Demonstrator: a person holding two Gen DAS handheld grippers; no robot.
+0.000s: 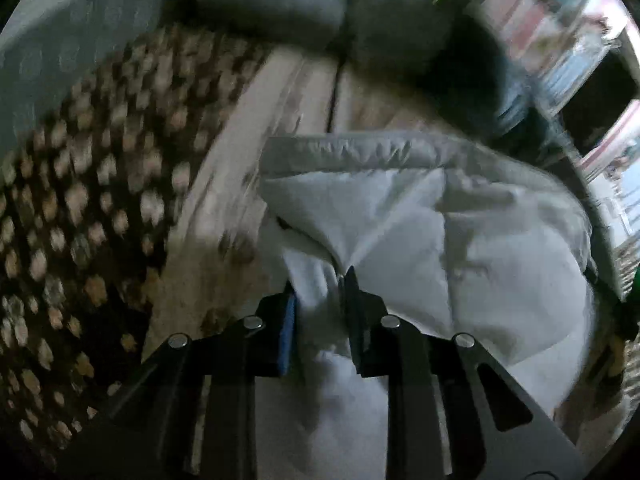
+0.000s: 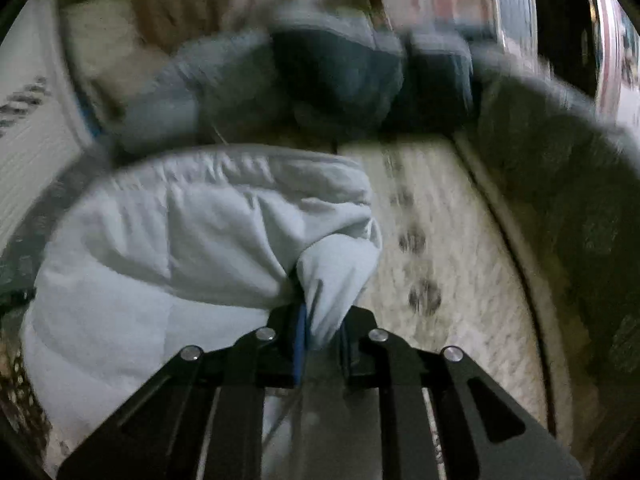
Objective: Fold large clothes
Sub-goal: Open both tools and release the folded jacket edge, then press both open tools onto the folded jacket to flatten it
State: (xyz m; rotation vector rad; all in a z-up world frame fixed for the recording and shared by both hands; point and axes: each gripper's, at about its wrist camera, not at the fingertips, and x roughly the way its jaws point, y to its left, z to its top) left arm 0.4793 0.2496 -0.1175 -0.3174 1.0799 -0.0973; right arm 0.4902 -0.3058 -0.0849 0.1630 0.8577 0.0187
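Each hand-held gripper, left (image 1: 320,288) and right (image 2: 324,320), is pinching the white jacket (image 1: 460,248) (image 2: 180,240) over a bed (image 2: 452,240); no writing is showing.

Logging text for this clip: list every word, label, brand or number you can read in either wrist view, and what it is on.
None readable.
The white padded garment held by the left gripper and right gripper shows no print or label.
The colourful items on the shelves may carry print, but are too blurred to read.
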